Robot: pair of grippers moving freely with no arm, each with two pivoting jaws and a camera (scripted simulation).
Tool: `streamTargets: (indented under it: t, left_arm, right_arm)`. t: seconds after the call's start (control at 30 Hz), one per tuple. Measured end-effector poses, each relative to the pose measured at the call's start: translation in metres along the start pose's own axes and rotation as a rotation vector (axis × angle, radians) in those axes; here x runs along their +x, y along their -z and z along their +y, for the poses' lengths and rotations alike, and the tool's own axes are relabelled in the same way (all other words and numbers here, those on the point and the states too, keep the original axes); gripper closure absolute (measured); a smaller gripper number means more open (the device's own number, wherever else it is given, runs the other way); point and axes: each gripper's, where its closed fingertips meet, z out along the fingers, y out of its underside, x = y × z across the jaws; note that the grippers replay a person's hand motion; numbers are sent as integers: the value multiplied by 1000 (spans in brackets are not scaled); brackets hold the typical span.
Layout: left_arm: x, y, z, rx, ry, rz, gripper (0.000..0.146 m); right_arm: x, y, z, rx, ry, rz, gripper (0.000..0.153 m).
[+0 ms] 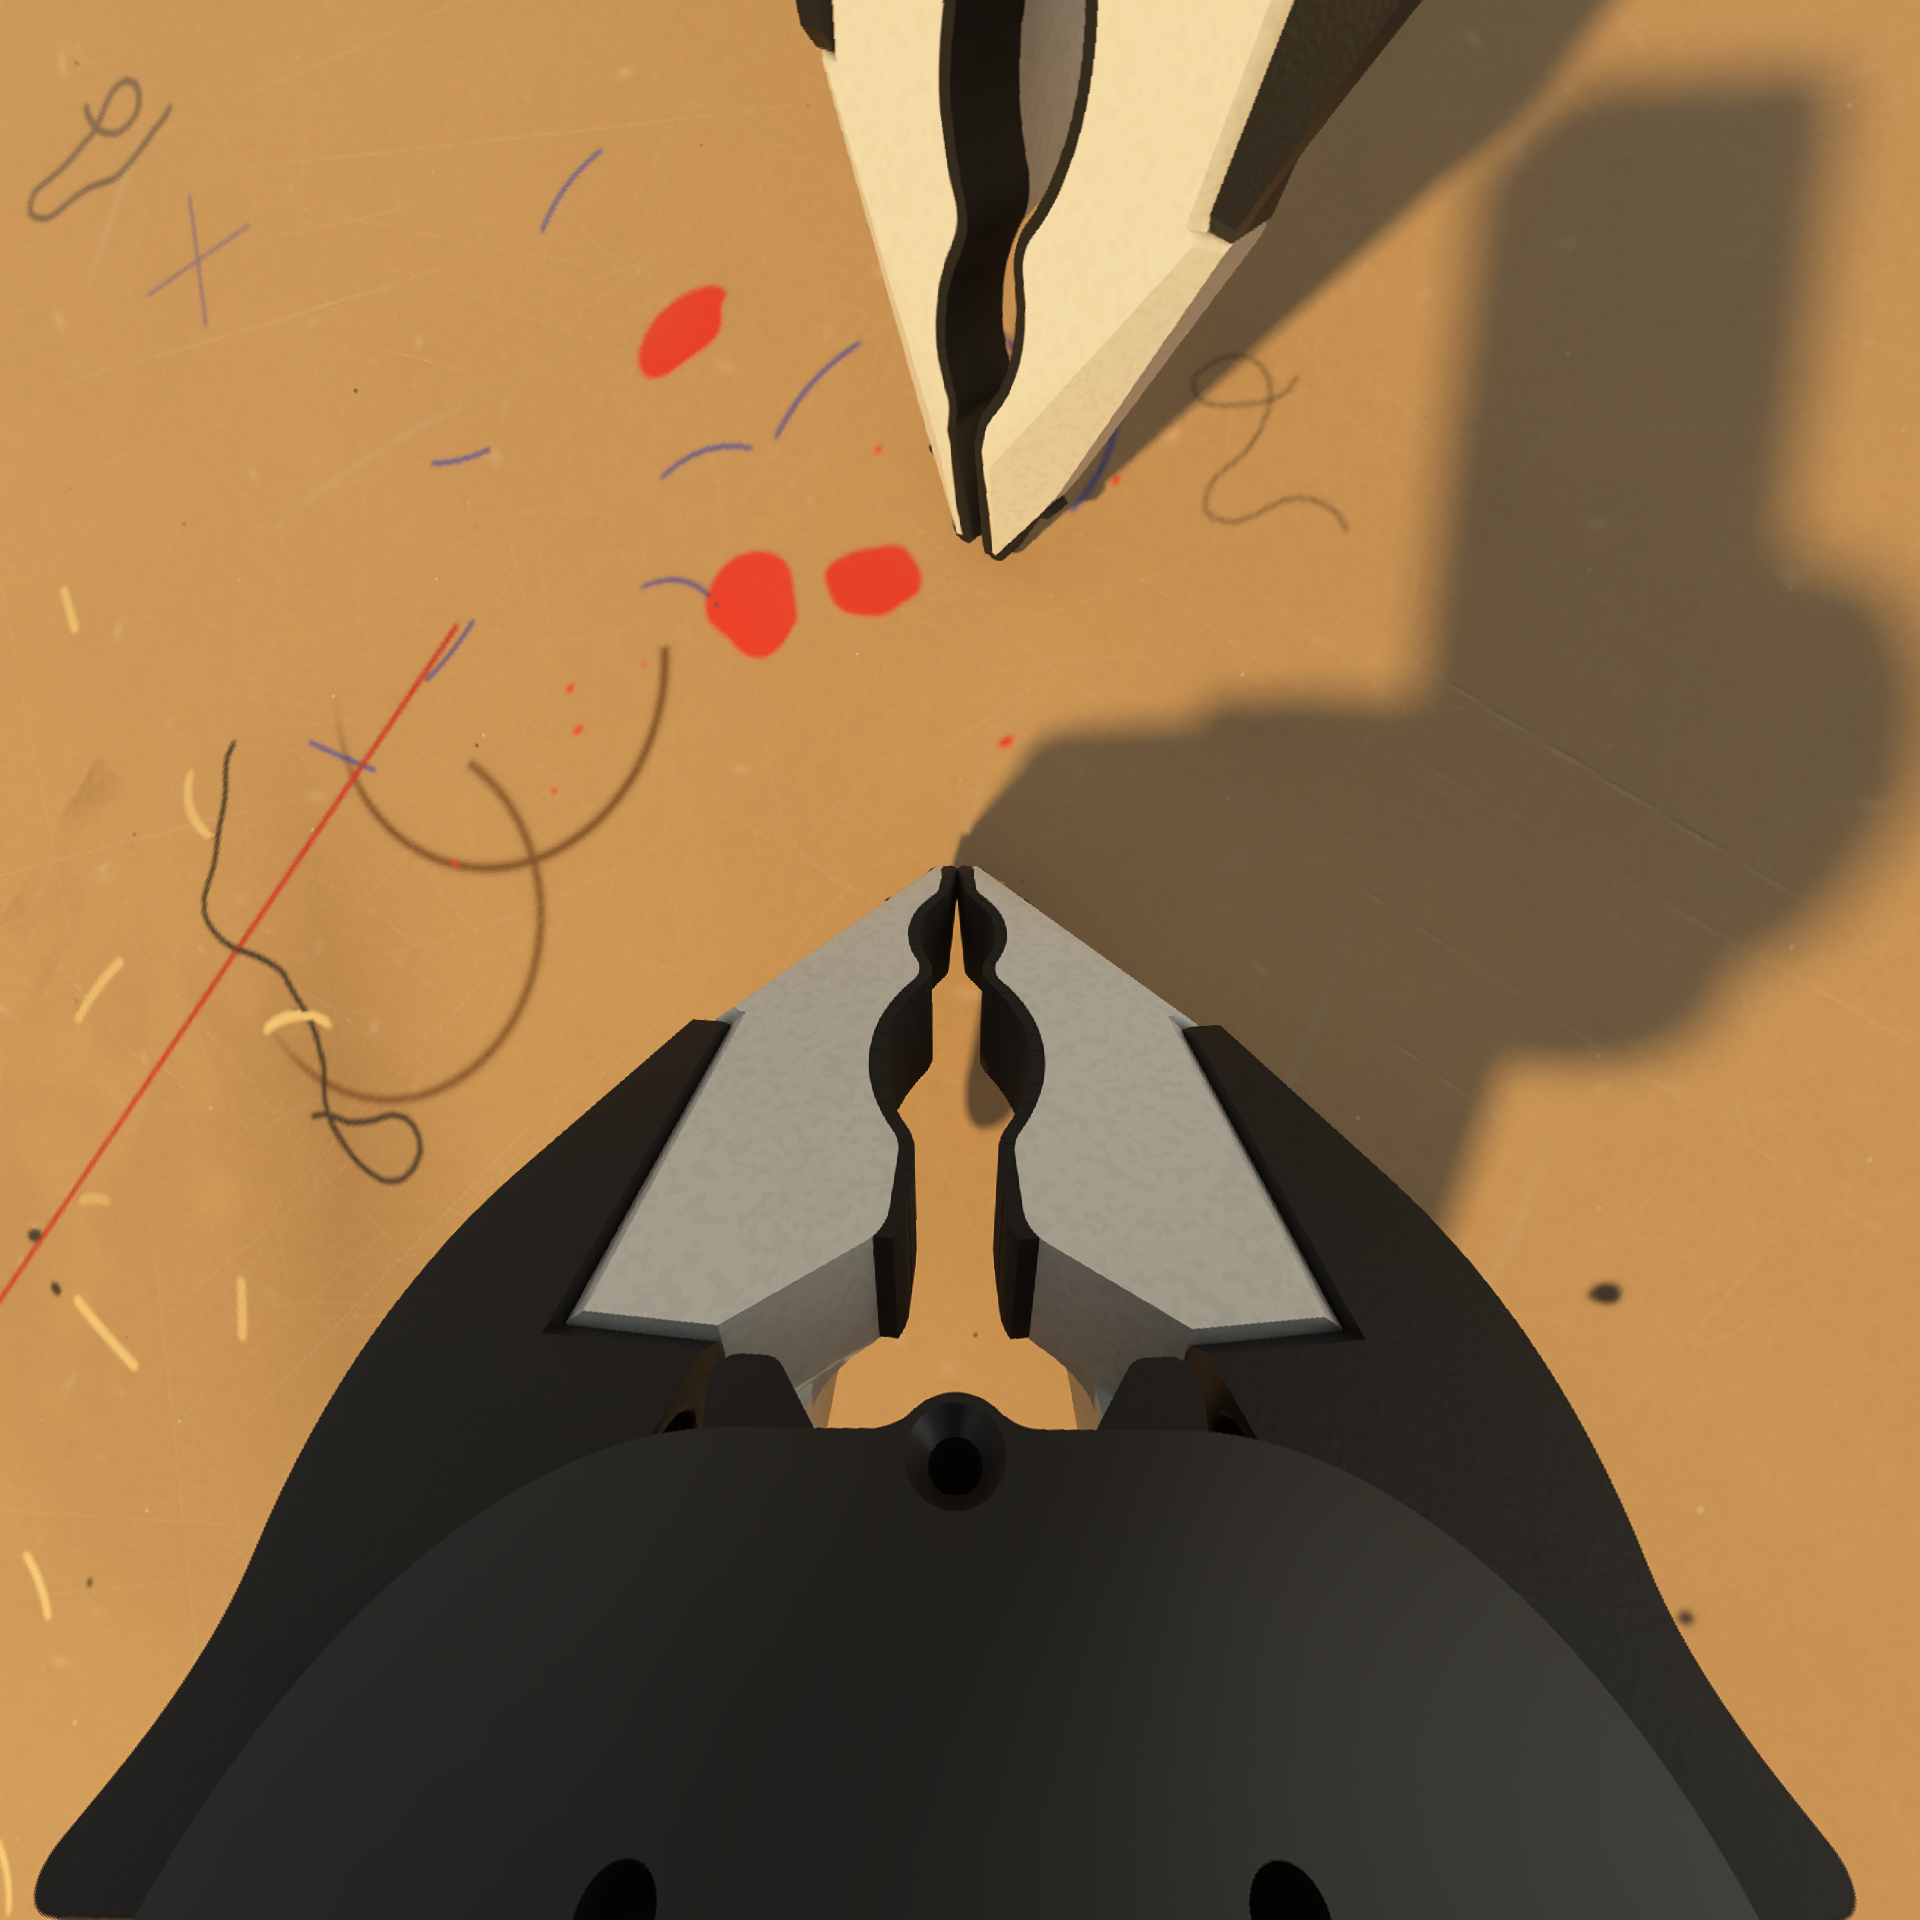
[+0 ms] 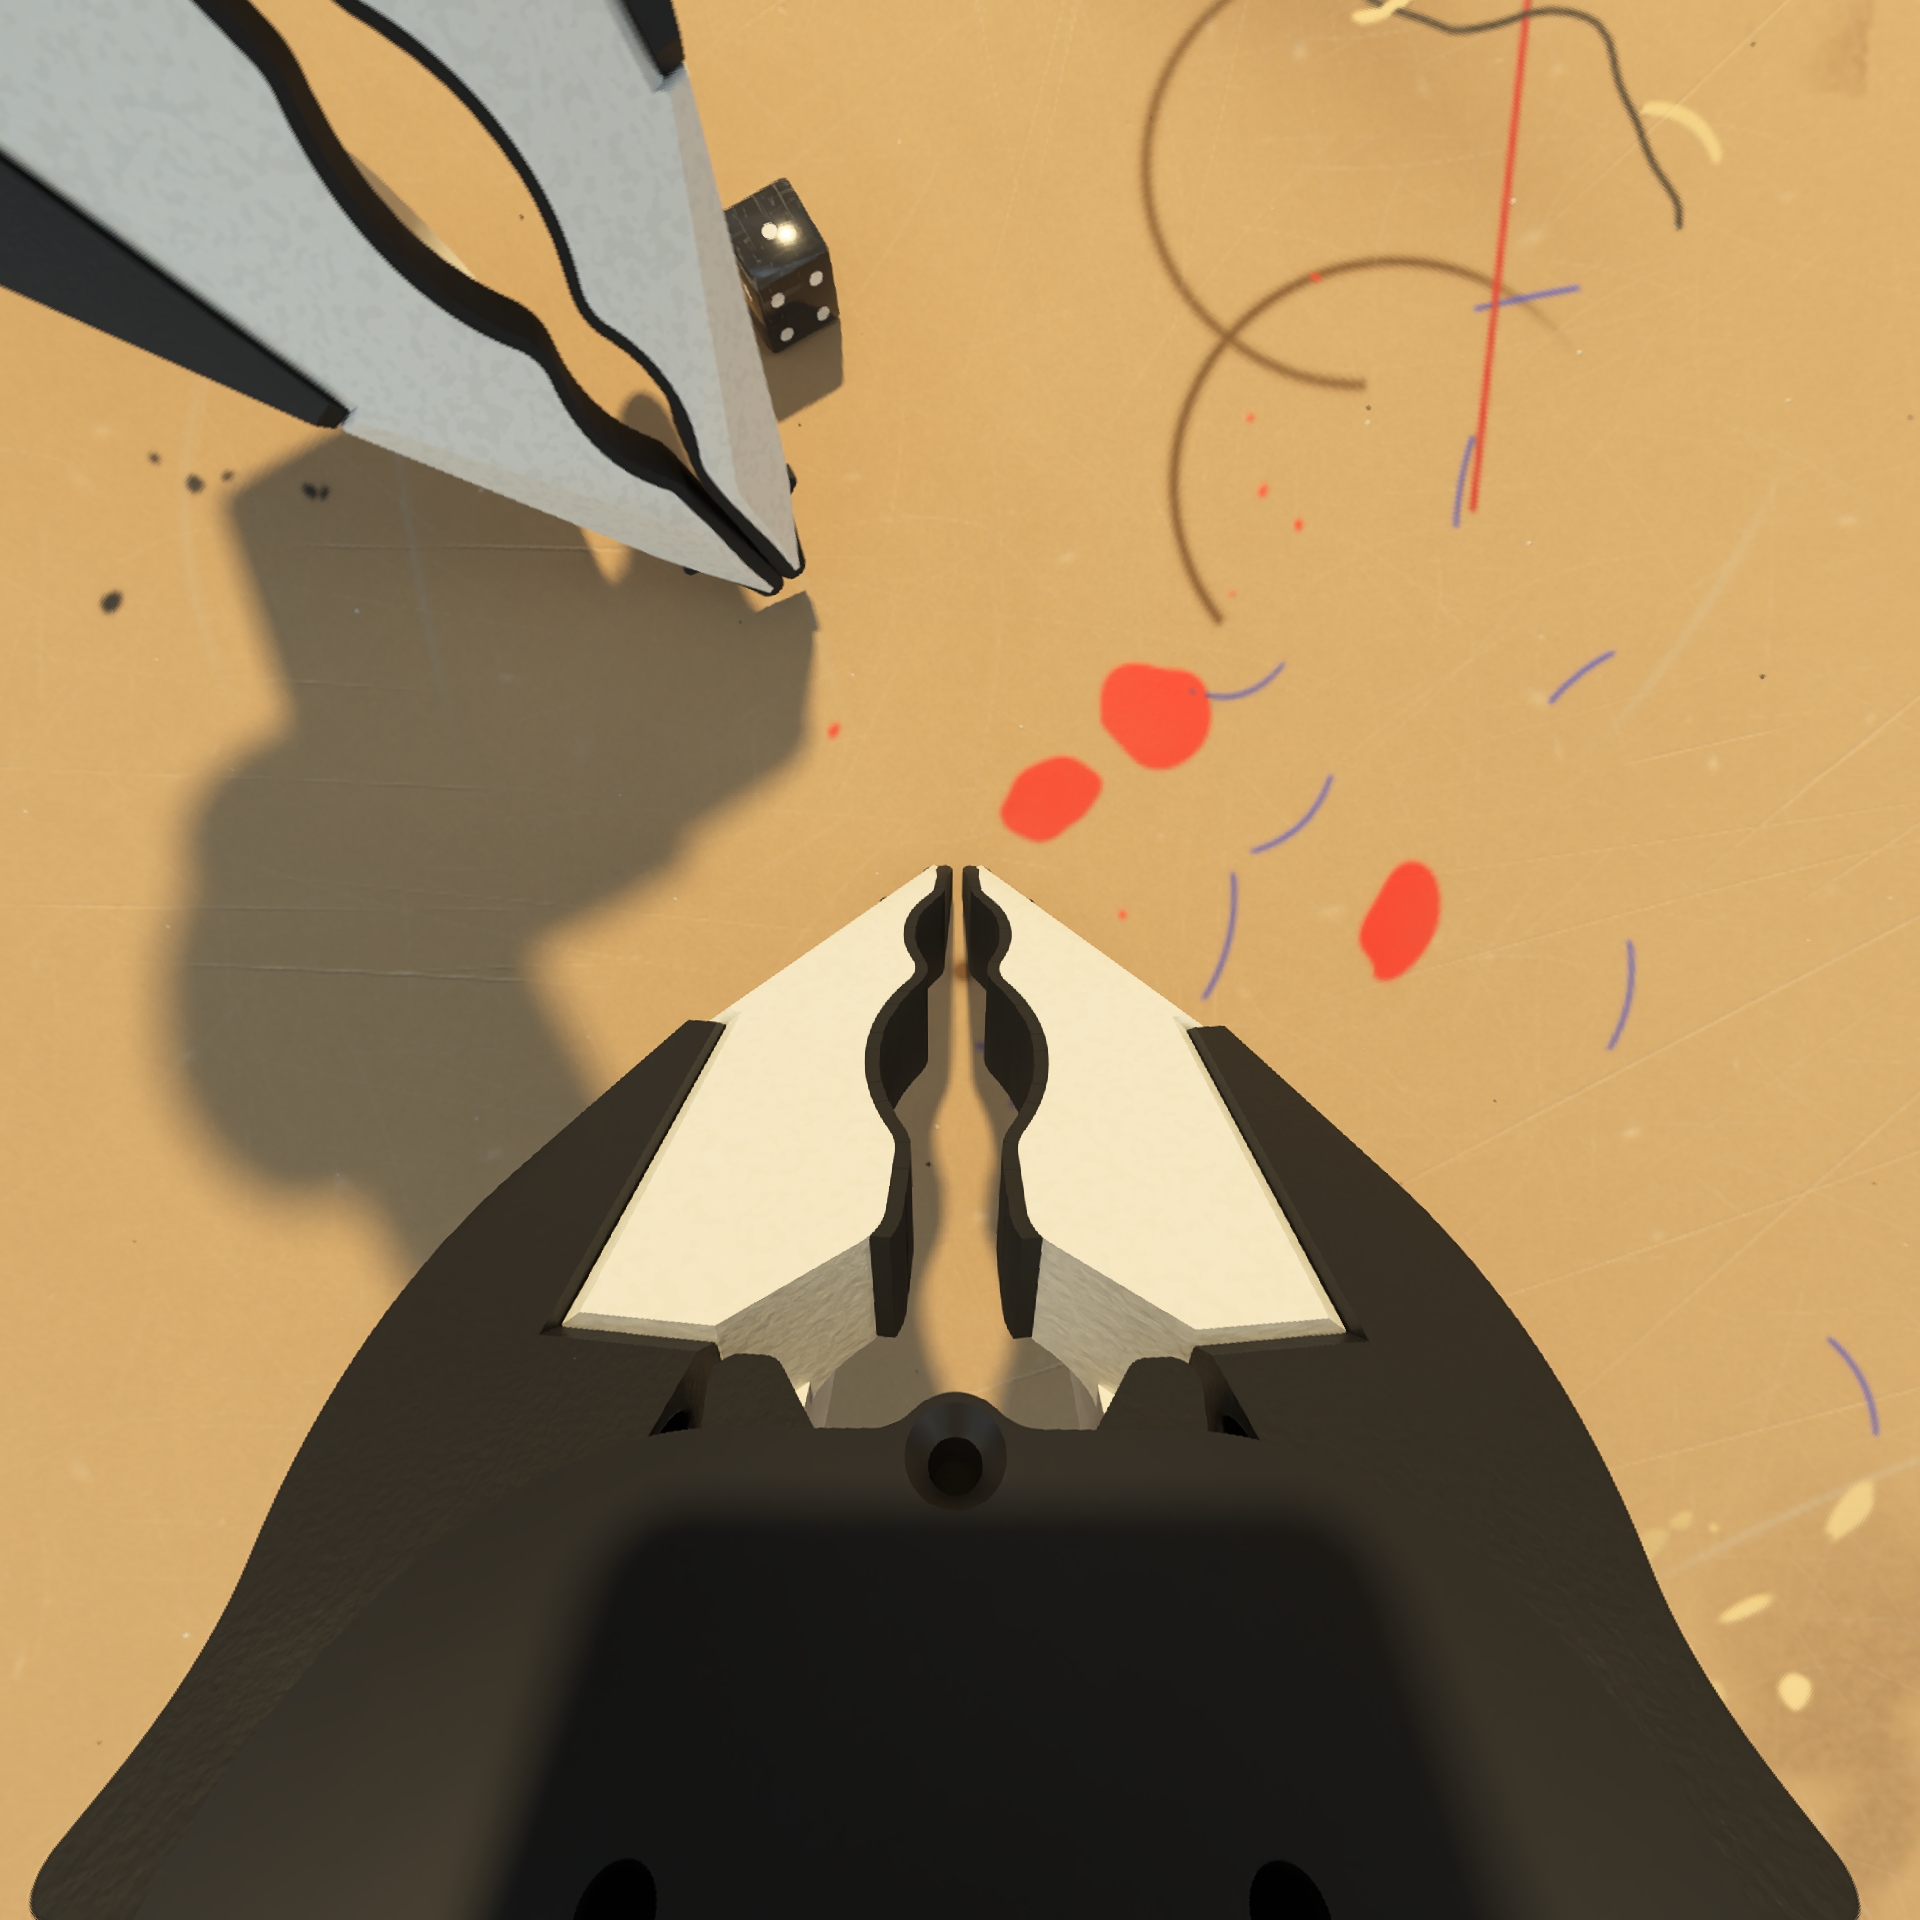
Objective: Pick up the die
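A small black die [image 2: 788, 272] with white pips rests on the tan tabletop in the right wrist view, partly hidden behind the left gripper's grey fingers [image 2: 499, 343]. It does not show in the left wrist view. My left gripper [image 1: 956, 871], with grey fingers, is shut and empty above the table; it also shows in the right wrist view [image 2: 784, 580] at upper left, its tips just in front of the die. My right gripper [image 2: 956, 871], with cream fingers, is shut and empty; it also shows in the left wrist view [image 1: 982, 542] at top, pointing toward me.
The tan tabletop [image 1: 1558, 1195] bears red paint blots [image 1: 752, 603], pen scribbles, ring stains [image 1: 499, 831] and dark gripper shadows [image 1: 1507, 831]. The same red blots [image 2: 1153, 715] lie between the two grippers in the right wrist view.
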Motion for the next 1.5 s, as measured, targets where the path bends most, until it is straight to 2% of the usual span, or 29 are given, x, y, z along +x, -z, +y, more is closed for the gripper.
streamTargets:
  t: [0.13, 0.27, 0.33, 0.43, 0.53, 0.6, 0.67, 0.73, 0.87, 0.97, 1.13, 1.33, 1.5]
  left_arm:
    - [2, -2, -4, -11, -34, -60, 146]
    - [-1, 1, -7, -24, -72, -116, 146]
    - [-1, 8, -7, -31, -75, -143, 146]
    - [1, 29, -1, -29, -62, -197, 146]
    - [3, 55, 9, -18, -35, -256, 146]
    - [1, 74, 18, -26, -21, -309, 146]
    - [-6, 93, 30, -40, 2, -365, 146]
    - [-18, 111, 43, -53, 29, -431, 146]
    - [-48, 133, 65, 6, 125, -518, 146]
    - [-68, 137, 77, 57, 124, -557, 146]
    - [-78, 132, 80, 156, 91, -523, 146]
    - [-69, 131, 80, 240, 120, -427, 146]
    - [-68, 135, 85, 255, 145, -402, 146]
  right_arm:
    - [4, 2, 1, 32, -24, -3, 141]
    - [-2, 15, -11, 149, -64, -59, 134]
    - [-3, 26, -23, 231, -20, -70, 132]
    - [0, 33, -53, 380, 135, -81, 127]
    - [6, 15, -73, 323, 208, -77, 127]
    - [2, -2, -81, 253, 96, -128, 127]
    - [-6, -15, -93, 270, -167, -152, 129]
    - [-15, -23, -99, 356, -422, -80, 129]
    - [-24, -32, -88, 407, -653, 235, 122]
    - [-32, -36, -87, 402, -732, 378, 117]
    - [-31, -41, -92, 348, -742, 568, 120]
    - [-32, -57, -92, 305, -839, 591, 123]
    - [-27, -61, -97, 290, -833, 617, 130]
